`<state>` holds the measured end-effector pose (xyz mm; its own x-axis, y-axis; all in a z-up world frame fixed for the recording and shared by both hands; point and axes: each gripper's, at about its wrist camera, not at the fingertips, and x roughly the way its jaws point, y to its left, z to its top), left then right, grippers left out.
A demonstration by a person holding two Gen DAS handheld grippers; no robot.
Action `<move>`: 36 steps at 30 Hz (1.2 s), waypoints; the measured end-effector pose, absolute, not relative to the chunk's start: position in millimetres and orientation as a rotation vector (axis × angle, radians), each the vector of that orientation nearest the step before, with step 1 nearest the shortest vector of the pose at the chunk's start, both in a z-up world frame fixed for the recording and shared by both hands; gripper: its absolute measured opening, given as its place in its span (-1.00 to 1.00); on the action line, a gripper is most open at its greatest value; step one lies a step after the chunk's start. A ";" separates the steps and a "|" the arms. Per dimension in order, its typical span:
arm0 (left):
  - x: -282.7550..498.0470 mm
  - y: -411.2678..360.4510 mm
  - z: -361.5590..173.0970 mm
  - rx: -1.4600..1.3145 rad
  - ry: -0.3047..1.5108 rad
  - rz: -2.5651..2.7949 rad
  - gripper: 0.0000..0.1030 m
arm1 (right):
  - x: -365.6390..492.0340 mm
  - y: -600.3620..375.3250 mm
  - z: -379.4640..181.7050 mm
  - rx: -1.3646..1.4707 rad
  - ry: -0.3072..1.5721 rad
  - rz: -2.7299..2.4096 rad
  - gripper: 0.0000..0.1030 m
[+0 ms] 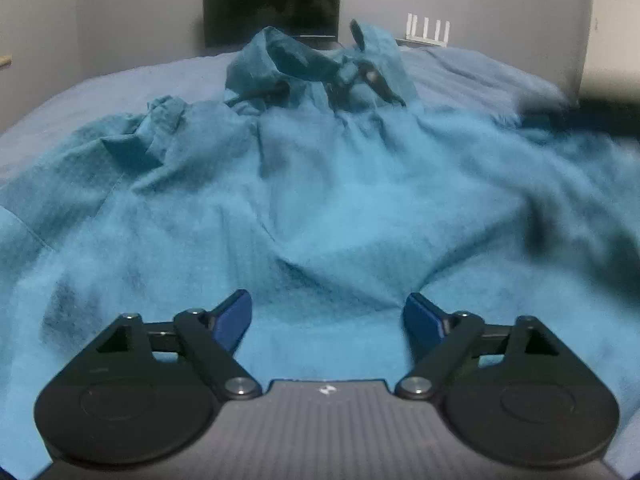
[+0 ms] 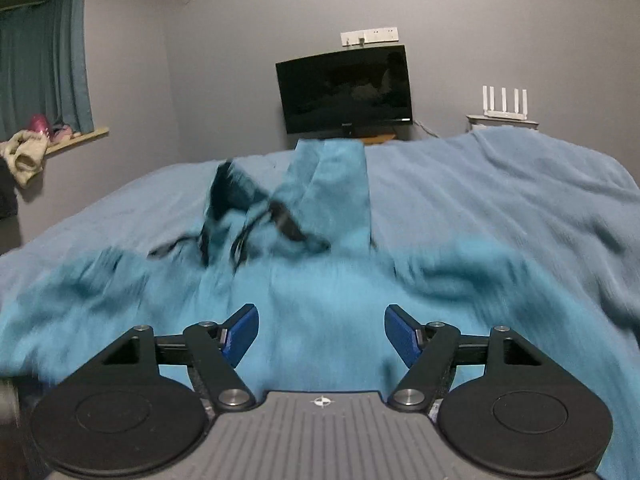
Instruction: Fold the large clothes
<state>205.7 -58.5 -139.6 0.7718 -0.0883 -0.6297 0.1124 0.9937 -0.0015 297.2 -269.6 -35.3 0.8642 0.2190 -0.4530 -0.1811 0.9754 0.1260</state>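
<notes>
A large teal garment point(image 1: 320, 200) lies spread and wrinkled on a bed, with its hood and black drawstrings point(image 1: 360, 76) at the far end. My left gripper point(image 1: 328, 312) is open just above the near part of the fabric and holds nothing. In the right wrist view the same garment point(image 2: 320, 292) is blurred, with its black cords point(image 2: 248, 216) near the collar. My right gripper point(image 2: 322, 328) is open over the fabric and holds nothing. A dark blurred shape point(image 1: 580, 116), likely the other gripper, shows at the right edge of the left wrist view.
The bed has a light blue blanket point(image 2: 500, 208). A dark monitor point(image 2: 346, 90) stands against the grey wall behind the bed, with a white router point(image 2: 504, 104) to its right. A curtain point(image 2: 44, 72) and a sill with clothes point(image 2: 24, 156) are at the left.
</notes>
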 end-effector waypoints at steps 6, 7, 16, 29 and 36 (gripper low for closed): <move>207.8 -56.7 -149.0 0.029 0.660 -0.102 0.83 | 420.2 -267.4 -20.1 0.105 0.472 0.166 0.27; 205.6 -57.0 -148.1 0.030 0.660 -0.102 0.84 | 437.7 -267.5 -20.3 0.103 0.471 0.154 0.27; 205.7 -55.9 -147.3 0.033 0.663 -0.108 0.90 | 580.7 -275.4 -41.5 0.230 0.513 0.172 0.59; 203.8 -51.3 -149.0 0.030 0.654 -0.119 0.94 | 601.4 -271.9 -41.2 0.377 0.481 0.474 -0.80; 202.9 -52.1 -149.8 0.029 0.642 -0.120 0.94 | 496.6 -292.0 3.6 0.301 0.278 0.665 -0.81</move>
<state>202.9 -52.1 -149.8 0.7939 -0.1029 -0.5992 0.1212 0.9926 -0.0099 496.6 -292.0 3.6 0.7534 0.6389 -0.1557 -0.5592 0.7470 0.3594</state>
